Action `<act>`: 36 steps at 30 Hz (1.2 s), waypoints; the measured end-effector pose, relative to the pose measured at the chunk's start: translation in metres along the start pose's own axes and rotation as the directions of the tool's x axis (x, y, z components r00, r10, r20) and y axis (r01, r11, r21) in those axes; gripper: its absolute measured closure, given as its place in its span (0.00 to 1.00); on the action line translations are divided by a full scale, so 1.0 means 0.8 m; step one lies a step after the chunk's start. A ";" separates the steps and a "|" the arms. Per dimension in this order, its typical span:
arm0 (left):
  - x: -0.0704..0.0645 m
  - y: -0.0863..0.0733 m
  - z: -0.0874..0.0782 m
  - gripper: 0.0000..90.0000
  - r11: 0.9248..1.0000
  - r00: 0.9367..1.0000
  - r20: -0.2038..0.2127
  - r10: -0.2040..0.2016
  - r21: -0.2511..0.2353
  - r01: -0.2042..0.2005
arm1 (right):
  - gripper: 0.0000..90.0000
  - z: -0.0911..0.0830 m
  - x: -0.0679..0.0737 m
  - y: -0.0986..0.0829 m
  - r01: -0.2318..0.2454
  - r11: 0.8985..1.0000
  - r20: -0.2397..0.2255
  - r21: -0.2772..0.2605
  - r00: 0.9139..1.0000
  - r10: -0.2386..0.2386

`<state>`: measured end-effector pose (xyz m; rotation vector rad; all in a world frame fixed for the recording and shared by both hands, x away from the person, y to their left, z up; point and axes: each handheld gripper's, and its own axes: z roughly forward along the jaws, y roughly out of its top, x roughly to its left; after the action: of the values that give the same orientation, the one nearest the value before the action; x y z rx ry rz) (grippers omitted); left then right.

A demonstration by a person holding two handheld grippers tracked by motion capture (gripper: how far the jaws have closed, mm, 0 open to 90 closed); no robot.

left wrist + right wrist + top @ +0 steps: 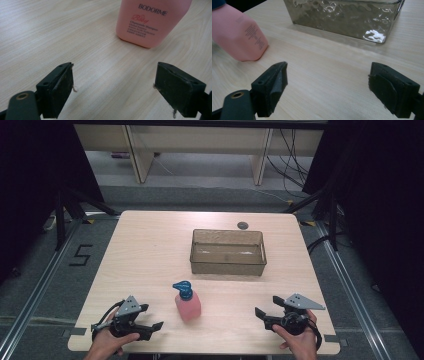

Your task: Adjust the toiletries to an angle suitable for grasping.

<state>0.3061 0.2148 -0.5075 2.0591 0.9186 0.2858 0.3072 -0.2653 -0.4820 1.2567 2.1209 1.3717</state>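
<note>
Near edge of the pale wood-grain tabletop (pixel 150 250): I see my left claw (pixel 152 329) low at the left corner, jaws spread wide, nothing between them. My right claw (pixel 264 316) sits at the right corner, jaws equally wide and empty. Between the two, slightly farther in, stands the pink plastic pump bottle with a blue pump top (pixel 187 301), upright on the wood, apart from both claws; the left gripper view reads "BODORME" on its label. Beyond it, mid-table, rests the smoky translucent rectangular plastic bin (pixel 227 264), well apart from the bottle.
</note>
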 end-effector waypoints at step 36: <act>-0.002 0.001 0.003 0.16 0.999 1.000 0.021 -0.012 -0.032 0.013 | 0.19 0.014 0.044 0.035 0.057 0.995 -0.127 -0.078 0.990 -0.066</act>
<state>0.3061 0.2122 -0.5083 2.0229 0.9088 0.2701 0.3091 -0.2265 -0.4569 1.0919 2.1525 1.5278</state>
